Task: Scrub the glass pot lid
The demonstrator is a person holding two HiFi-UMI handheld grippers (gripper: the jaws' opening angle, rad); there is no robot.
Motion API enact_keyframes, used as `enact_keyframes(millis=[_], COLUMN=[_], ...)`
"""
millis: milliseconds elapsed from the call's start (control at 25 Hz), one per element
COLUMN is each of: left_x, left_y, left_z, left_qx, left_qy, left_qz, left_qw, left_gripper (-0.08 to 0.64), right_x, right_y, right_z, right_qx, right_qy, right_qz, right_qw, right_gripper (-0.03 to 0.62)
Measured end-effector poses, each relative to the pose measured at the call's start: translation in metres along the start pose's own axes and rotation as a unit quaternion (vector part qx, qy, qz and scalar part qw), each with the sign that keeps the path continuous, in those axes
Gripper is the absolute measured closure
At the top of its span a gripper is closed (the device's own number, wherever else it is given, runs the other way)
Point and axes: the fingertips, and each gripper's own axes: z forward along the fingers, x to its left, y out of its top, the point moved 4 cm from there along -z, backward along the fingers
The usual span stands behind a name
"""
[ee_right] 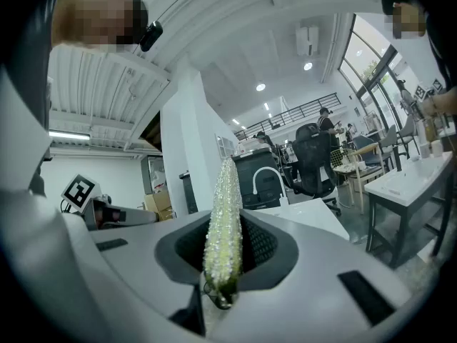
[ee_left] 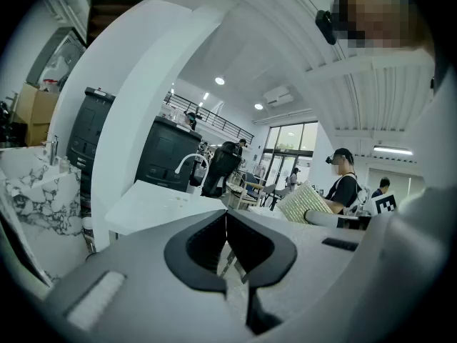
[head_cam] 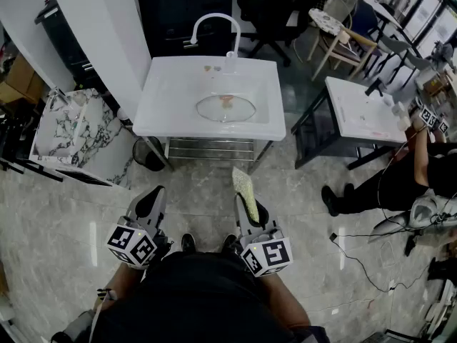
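- Right hand-held gripper (ee_right: 227, 229): grey moulded jaws with dark, ribbed inner pads, pinching a scrub pad (ee_right: 224, 191) near its lower end.
- Scrub pad: flat and oblong, seen edge-on in the right gripper view, standing up out of the jaws well past the fingertips. Knobbly, glittery weave, pale yellow-green.
- Left hand-held gripper (ee_left: 226, 216): same grey shell and dark pads, tips pressed together, nothing between them.
- On the rear of each hand-held gripper, a marker cube (head_cam: 133, 245) with black-and-white square patterns.
- Glass pot lid (head_cam: 243, 111): clear, round and shallow-domed, with a small brownish knob at its centre. Lying flat on the white sink tabletop (head_cam: 168, 98), straight ahead of both hand-held grippers and well apart from them, touched by neither.
- Sink tabletop: smooth, glossy white, rectangular with rounded corners, carried on a metal frame.
- Beyond the lid, at the edge farthest from the hand-held grippers, a white faucet (head_cam: 214, 21) of arched tube, spout end over the tabletop just behind the lid.
- Below both hand-held grippers, a floor (head_cam: 64, 213) of polished, grey-veined stone tiles.
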Motion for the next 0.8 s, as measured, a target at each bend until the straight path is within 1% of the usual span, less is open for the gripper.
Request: enact_keyframes(millis=[320,480,640,720,800], left_x=[-0.008,-0.005,-0.012,-0.019,-0.028], left_y=[-0.001,0.010,0.029,0.036,0.038], left_z=[0.005,0.014,0.029,0.035,0.039], left_qx=[-0.002,-0.021,-0.051,-0.063,-0.070], left_qy=[0.011,0.032,0.057,0.071,0.084], left_qz=[0.005,0.015,0.038,0.046,0.045], left_qw=[0.9999,0.9991,0.9963,0.9944,0.9930], left_gripper=[0.558,0.558,0.558,0.558,0.558], right_x=[-0.016,-0.031,-0.068,-0.092,-0.112], right_y=[0.001,0.015,0.037,0.046,0.052], right_z=[-0.013,-0.018,-0.020,-0.020,-0.021], right_qx=[-0.006,-0.017,-0.035,-0.042,-0.044], right_qy=[-0.003,0.002,-0.007,-0.015,-0.018], right_qz=[0.004,-0.018,-0.047,-0.047,-0.047], right_qw=[1.000,1.000,0.998,0.998,0.998], right_gripper=[0.526,0.526,0.526,0.526,0.526])
